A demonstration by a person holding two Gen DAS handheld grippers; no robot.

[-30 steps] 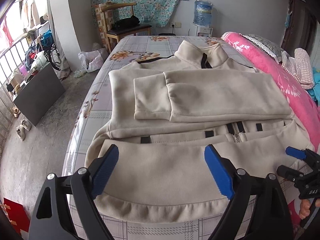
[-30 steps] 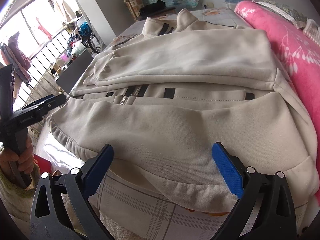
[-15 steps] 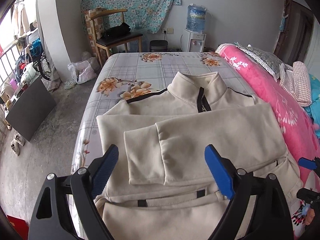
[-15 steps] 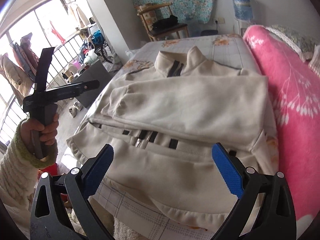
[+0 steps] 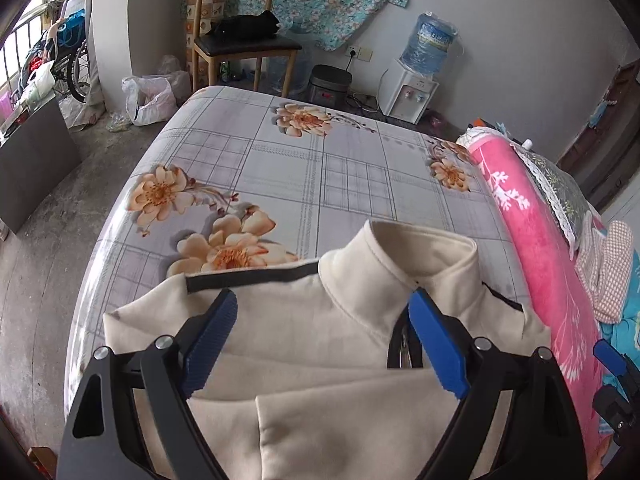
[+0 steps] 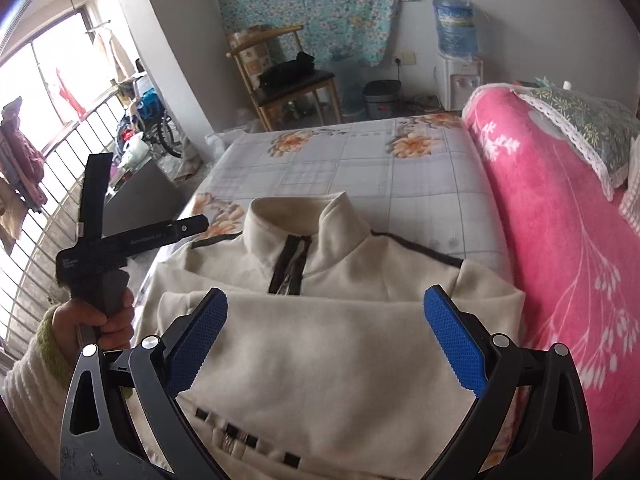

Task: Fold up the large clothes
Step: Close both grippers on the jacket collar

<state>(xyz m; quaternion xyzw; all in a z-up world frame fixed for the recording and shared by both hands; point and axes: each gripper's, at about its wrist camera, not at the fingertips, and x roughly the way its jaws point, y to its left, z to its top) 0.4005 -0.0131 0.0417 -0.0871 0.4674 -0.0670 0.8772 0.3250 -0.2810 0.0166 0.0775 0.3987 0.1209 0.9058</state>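
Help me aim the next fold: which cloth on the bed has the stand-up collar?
The cream jacket has it; the pink blanket beside it is flat plush.

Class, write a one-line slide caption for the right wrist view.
Open right claw above a cream zip-neck jacket with sleeves folded across, on a floral bed; left claw raised alongside.

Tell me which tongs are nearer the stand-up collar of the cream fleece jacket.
Left. The left tongs hang open right before the stand-up collar, blue tips beside its base. The right tongs, also open, sit farther back over the folded sleeves.
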